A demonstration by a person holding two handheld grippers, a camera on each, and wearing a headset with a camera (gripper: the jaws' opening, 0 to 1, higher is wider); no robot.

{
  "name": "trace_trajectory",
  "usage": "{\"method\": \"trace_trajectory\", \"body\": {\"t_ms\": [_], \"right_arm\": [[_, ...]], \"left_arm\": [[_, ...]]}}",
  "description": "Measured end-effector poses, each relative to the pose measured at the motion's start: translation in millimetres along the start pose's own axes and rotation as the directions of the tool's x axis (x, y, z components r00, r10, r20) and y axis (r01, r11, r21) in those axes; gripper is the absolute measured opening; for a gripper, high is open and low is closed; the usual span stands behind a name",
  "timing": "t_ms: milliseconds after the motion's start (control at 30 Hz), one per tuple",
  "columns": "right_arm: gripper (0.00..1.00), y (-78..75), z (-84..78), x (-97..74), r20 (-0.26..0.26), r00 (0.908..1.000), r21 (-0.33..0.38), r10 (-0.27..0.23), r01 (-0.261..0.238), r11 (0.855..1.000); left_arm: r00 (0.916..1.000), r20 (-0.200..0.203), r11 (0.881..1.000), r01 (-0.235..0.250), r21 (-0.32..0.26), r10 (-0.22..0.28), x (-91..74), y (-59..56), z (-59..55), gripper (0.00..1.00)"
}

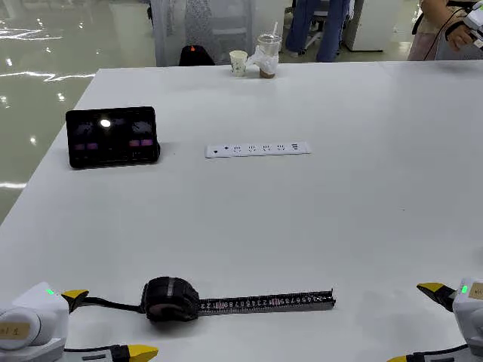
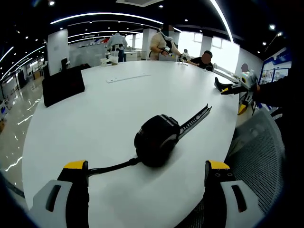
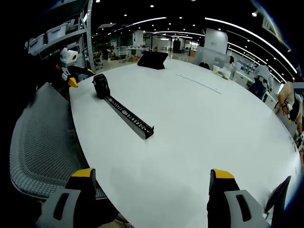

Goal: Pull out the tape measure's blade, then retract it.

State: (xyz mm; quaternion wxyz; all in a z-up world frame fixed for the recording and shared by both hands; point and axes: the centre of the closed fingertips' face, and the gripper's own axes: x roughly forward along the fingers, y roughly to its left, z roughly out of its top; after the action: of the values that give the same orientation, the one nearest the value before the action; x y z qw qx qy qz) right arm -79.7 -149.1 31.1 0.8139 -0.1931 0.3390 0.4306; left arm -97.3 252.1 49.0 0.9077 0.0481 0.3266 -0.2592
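A black tape measure (image 1: 170, 299) lies on the white table (image 1: 302, 211) near its front edge, its blade (image 1: 266, 303) pulled out to the right and resting flat. A black strap trails from the case to the left. My left gripper (image 1: 106, 324) stands open just left of the case, its yellow-tipped fingers (image 2: 75, 166) either side of the case (image 2: 156, 140) but short of it. My right gripper (image 1: 426, 324) is open at the right, well clear of the blade's end hook (image 3: 148, 134).
A black tablet (image 1: 112, 136) stands at the back left. A white power strip (image 1: 257, 149) lies mid-table. Cups (image 1: 256, 59) sit at the far edge. People stand beyond the table. A grey mesh chair (image 3: 42, 152) is below the table's front edge.
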Motion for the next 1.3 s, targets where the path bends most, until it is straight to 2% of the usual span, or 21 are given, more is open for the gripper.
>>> {"method": "trace_trajectory", "body": {"t_ms": [233, 400, 533, 600, 733, 800, 900, 1300], "right_arm": [[0.99, -4.2, 2.4, 2.1, -0.020, 0.9998, 0.013, 0.009, -0.008, 1.000], [0.99, -1.4, 7.9, 2.8, -0.034, 0.9989, 0.000, 0.032, -0.033, 0.999], [0.99, 0.6, 9.6, 4.1, -0.057, 0.9970, -0.028, 0.052, -0.053, 0.998], [0.99, -0.7, 9.4, 5.2, -0.070, 0.9965, -0.074, 0.046, -0.051, 0.996], [0.99, 1.4, 14.2, 7.3, -0.069, 0.9959, -0.087, 0.060, -0.066, 0.994], [0.99, -0.1, 18.4, 8.8, -0.061, 0.9966, -0.122, 0.056, -0.063, 0.991], [0.99, 0.0, 21.4, 11.1, -0.067, 0.9957, -0.134, 0.065, -0.073, 0.988], [0.99, -0.9, 25.0, 18.3, -0.139, 0.9840, -0.206, 0.112, -0.139, 0.969]], "left_arm": [[0.9998, -0.006, 1.000, 0.020, -0.002, -0.020, 11.8, -17.1, 2.4, 0.99], [0.9991, -0.018, 0.999, 0.038, -0.001, -0.039, 18.0, -29.9, 3.8, 0.99], [0.9992, -0.011, 0.999, 0.039, -0.009, -0.039, 21.5, -33.7, 8.6, 0.99], [0.9995, -0.008, 0.999, 0.031, -0.010, -0.031, 23.2, -34.4, 10.9, 0.99], [0.9997, 0.006, 0.999, 0.022, -0.025, -0.022, 24.0, -34.6, 15.6, 0.99], [0.9999, 0.003, 0.999, 0.011, -0.037, -0.011, 24.9, -35.0, 18.0, 0.99], [1.0000, -0.003, 0.999, -0.004, -0.039, 0.004, 26.3, -35.5, 20.0, 0.99], [0.9993, 0.006, 0.998, -0.037, -0.052, 0.037, 33.7, -41.2, 24.5, 0.99]]}}
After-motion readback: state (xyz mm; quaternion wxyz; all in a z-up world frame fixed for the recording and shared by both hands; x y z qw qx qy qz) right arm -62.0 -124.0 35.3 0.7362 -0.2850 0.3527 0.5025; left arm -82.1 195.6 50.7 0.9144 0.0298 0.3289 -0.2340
